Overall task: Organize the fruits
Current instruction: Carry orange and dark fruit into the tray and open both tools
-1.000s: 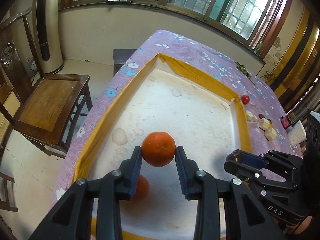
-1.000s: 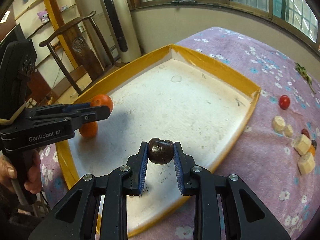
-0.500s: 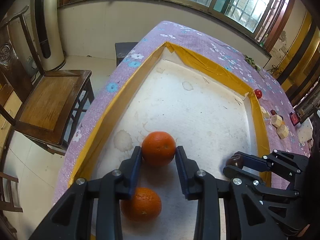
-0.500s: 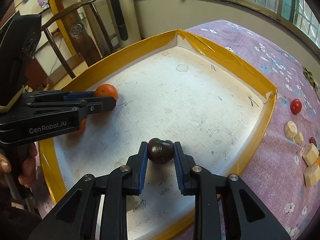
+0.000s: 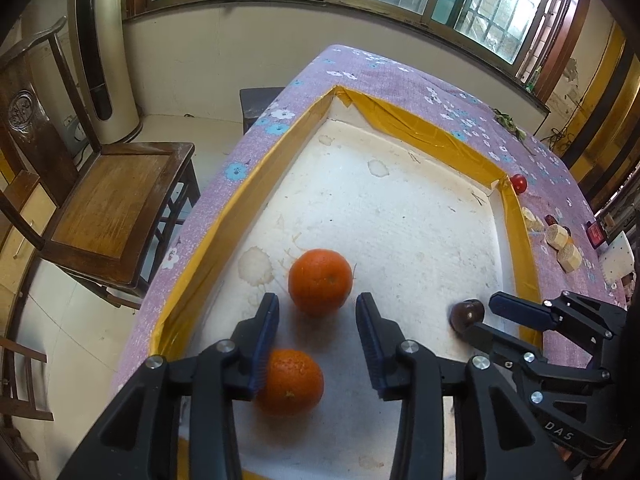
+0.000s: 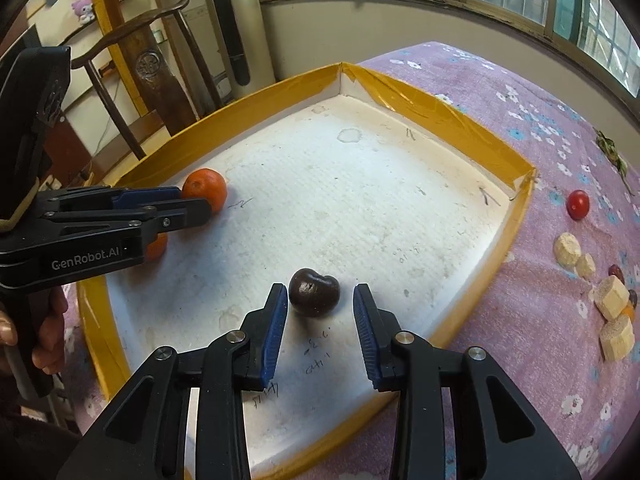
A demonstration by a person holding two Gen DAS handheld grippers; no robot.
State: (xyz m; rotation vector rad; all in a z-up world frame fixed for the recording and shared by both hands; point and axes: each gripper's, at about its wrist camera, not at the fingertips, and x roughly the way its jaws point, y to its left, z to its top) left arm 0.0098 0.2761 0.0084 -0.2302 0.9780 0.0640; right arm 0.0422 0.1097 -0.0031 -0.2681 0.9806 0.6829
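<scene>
Orange fruit is seen resting on the white foam floor of the yellow-taped tray (image 5: 436,132): one orange (image 5: 320,282) lies just ahead of the left gripper (image 5: 317,320), whose jaws are opening, the blue pads standing clear of the fruit on both sides. A second orange (image 5: 294,382) is found nearer the camera, partly hidden behind the left finger (image 5: 260,344). Over in the right wrist view, the right gripper (image 6: 320,322) is also being opened, and a dark brown fruit (image 6: 314,292) is set down on the tray floor between the pads, touched by neither. The tray is carried on a surface covered with a purple flowered cloth (image 6: 540,120). Out on that cloth, well apart from the tray, a small red fruit (image 6: 578,205) is spotted, with pale wooden blocks (image 6: 610,298) scattered nearby. A hand (image 6: 48,332) is glimpsed at the left gripper's handle.
</scene>
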